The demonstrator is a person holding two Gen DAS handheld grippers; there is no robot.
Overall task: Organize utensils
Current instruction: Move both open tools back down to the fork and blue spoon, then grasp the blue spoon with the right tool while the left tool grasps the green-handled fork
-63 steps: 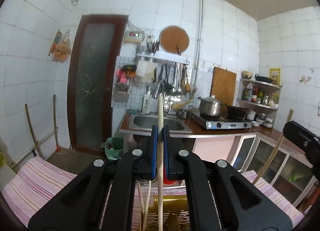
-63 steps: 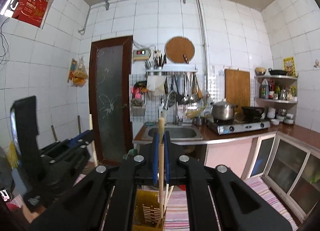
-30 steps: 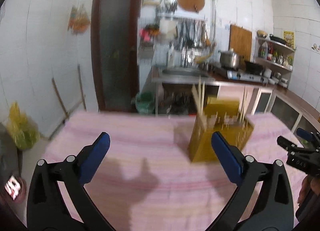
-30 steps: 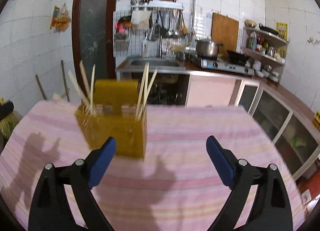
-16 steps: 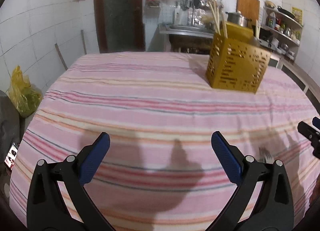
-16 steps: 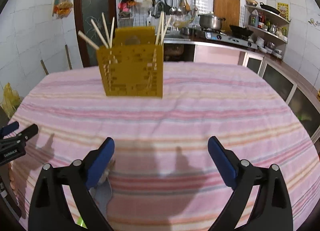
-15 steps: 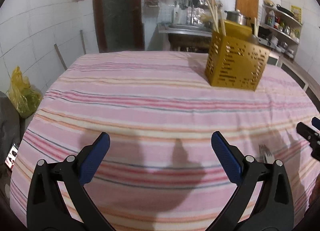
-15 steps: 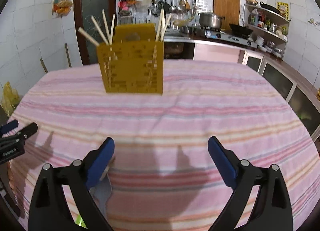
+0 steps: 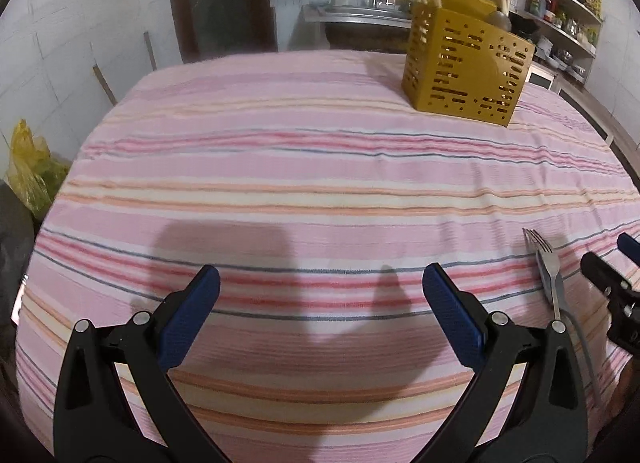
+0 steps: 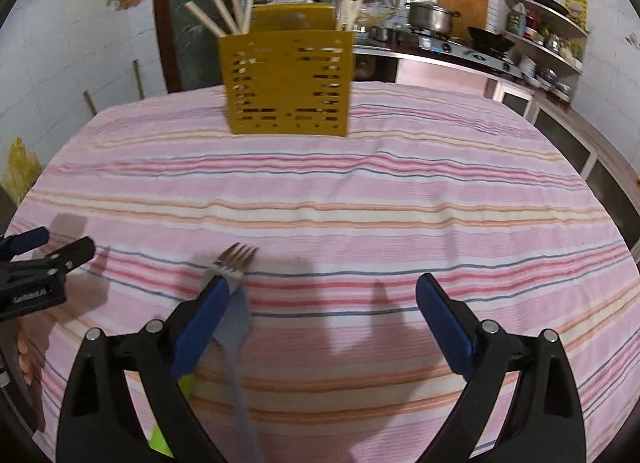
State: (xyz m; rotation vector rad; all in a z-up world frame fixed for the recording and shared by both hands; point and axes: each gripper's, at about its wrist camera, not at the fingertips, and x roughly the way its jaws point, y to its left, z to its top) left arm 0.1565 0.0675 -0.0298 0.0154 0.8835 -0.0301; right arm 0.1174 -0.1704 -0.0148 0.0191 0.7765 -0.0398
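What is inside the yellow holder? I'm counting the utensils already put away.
Wooden chopsticks stick out of the yellow holder at its left and right ends. Their lower parts and anything shorter are hidden by its walls, so no full count.

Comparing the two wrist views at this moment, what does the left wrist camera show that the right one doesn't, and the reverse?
Left wrist only: the open left gripper head-on, over bare cloth, and the fork's curved handle unobstructed.
Right wrist only: the open right gripper, its left finger over the fork, and a green item beneath that finger.
Both: the yellow utensil holder with chopsticks, the striped tablecloth, and the fork lying flat.
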